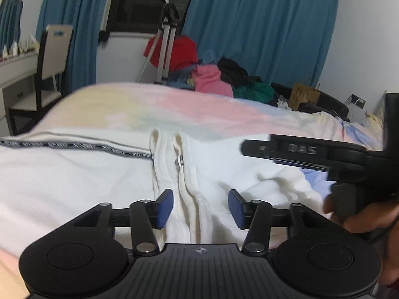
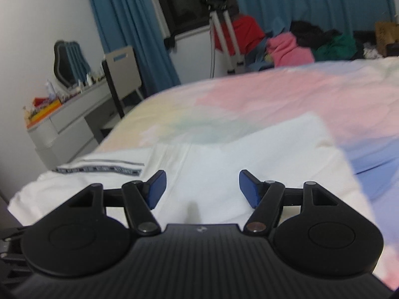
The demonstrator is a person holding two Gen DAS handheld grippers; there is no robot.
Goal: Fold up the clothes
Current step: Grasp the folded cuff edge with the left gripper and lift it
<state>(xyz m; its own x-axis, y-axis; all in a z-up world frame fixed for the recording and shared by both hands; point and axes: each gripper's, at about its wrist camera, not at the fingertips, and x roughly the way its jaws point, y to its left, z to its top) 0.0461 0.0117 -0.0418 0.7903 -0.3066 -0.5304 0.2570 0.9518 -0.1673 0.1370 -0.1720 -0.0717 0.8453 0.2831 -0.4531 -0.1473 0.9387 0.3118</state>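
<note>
One white zip-up garment (image 1: 99, 174) lies on one bed (image 1: 174, 104). Two grippers are in play: the left gripper (image 1: 200, 208) and the right gripper (image 2: 202, 189), each with two blue pads. One tripod (image 1: 165, 47) stands by the window, with two blue curtains (image 1: 261, 25), one chair (image 1: 53, 57) and one dresser (image 2: 67, 119). The heap of clothes (image 1: 212, 74) holds perhaps five pieces, too blurred to count surely.

Blue curtains (image 1: 261, 25) hang across the top of the frame on either side of a dark window (image 1: 152, 2), and a tripod (image 1: 165, 39) stands dead centre in front of it. Over at the left edge sits a grey dressing table (image 2: 67, 124) with a chair (image 1: 53, 57) beside it. The pastel bedspread (image 1: 149, 107) runs across the middle, with a paper bag (image 1: 304, 96) at the right.
</note>
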